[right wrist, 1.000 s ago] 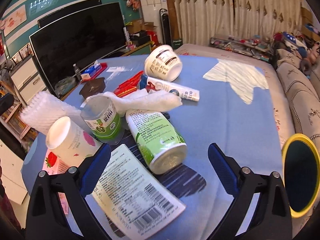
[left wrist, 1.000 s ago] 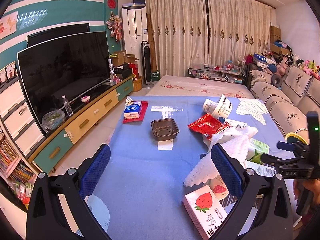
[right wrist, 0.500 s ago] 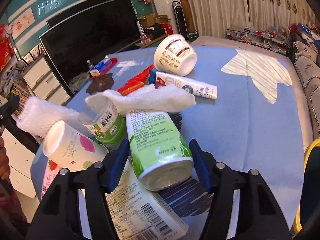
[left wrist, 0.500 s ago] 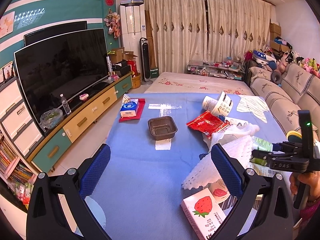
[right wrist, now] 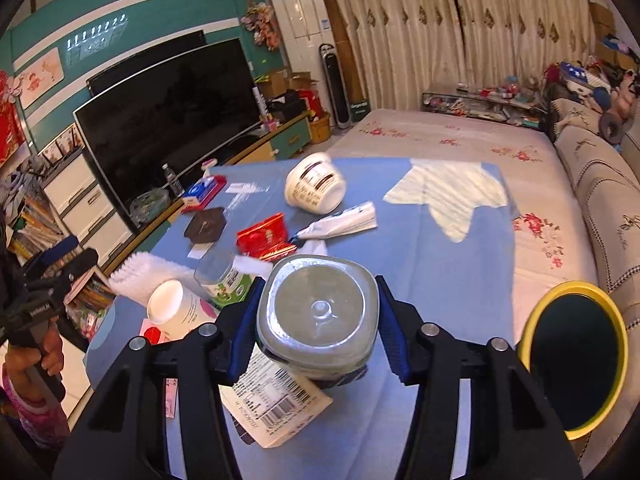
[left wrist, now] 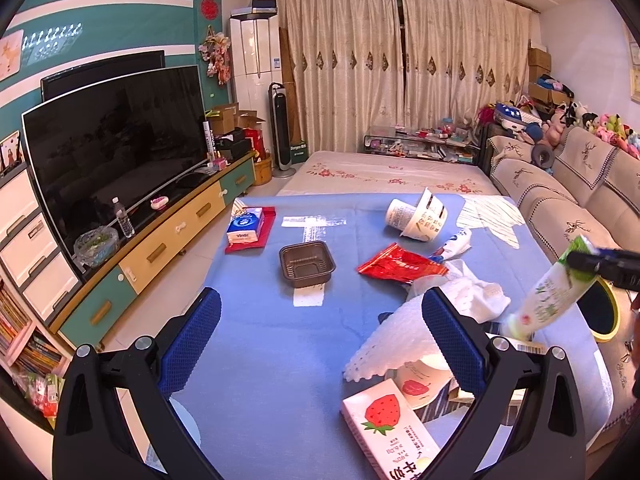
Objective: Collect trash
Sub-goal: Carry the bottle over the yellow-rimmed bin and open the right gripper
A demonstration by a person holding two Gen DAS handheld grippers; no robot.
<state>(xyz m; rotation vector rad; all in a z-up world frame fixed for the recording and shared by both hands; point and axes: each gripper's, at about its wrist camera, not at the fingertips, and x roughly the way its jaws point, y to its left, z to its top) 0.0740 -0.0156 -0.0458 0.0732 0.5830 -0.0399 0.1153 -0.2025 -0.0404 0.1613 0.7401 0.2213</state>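
Note:
My right gripper is shut on a green-and-white plastic bottle, held off the blue table with its base toward the camera. In the left wrist view the bottle hangs tilted at the right. A yellow-rimmed bin stands just right of it; it also shows in the left wrist view. My left gripper is open and empty above the table's near edge. Trash on the table: a white foam net, a strawberry carton, a red wrapper, a paper cup, a black tray.
A tissue pack on a red mat lies at the table's far left. A small green jar, a pink-print cup, a tube and a barcode sheet lie near the bottle. TV cabinet is left, sofa right.
My right gripper closed on the green-and-white bottle and lifted it off the table, tipping it up. The left gripper stayed open and drew back slightly.

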